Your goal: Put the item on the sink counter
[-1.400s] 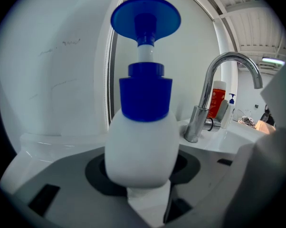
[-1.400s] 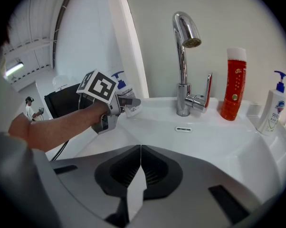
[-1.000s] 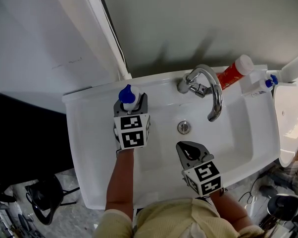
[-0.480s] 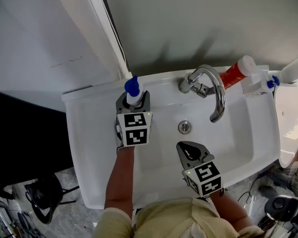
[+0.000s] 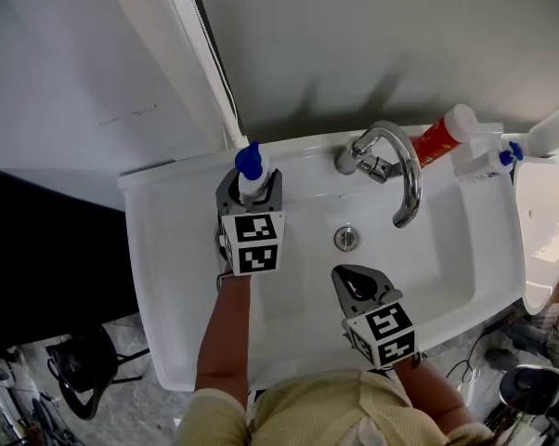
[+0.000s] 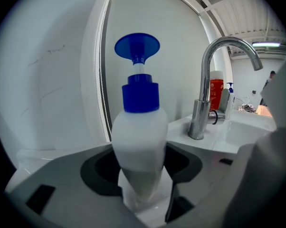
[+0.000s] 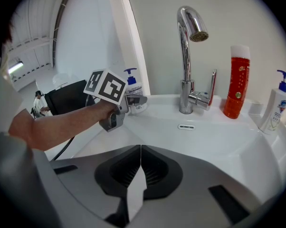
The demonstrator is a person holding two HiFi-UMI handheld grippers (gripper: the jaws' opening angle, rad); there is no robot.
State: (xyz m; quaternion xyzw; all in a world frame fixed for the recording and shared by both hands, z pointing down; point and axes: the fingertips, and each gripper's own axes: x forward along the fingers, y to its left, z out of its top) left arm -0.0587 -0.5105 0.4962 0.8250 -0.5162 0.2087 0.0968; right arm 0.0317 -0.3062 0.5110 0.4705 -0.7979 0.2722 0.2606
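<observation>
Since one second ago, the bottle (image 5: 248,163) has moved a little toward the wall and has turned from leaning to upright. The left gripper (image 5: 249,193) has moved with it, and its jaws have just been opening with the bottle between them.

Now the bottle stands on the sink counter (image 5: 168,214), at the back left corner, left of the faucet (image 5: 402,170) and just in front of the white pipe (image 5: 205,63) on the wall. It has a white, rounded body that gets narrower toward the bottom. It has also a blue collar, a short white neck and a blue pump head on top. In the left gripper view the jaws stand apart on both sides of the lower body, and they do not seem to press on it.

The right gripper (image 5: 346,277) hangs over the front part of the basin, near the drain (image 5: 344,239). Its jaws are closed together with nothing between them.

A red bottle (image 5: 437,139) stands behind the faucet on the right side, well apart from the white one.
</observation>
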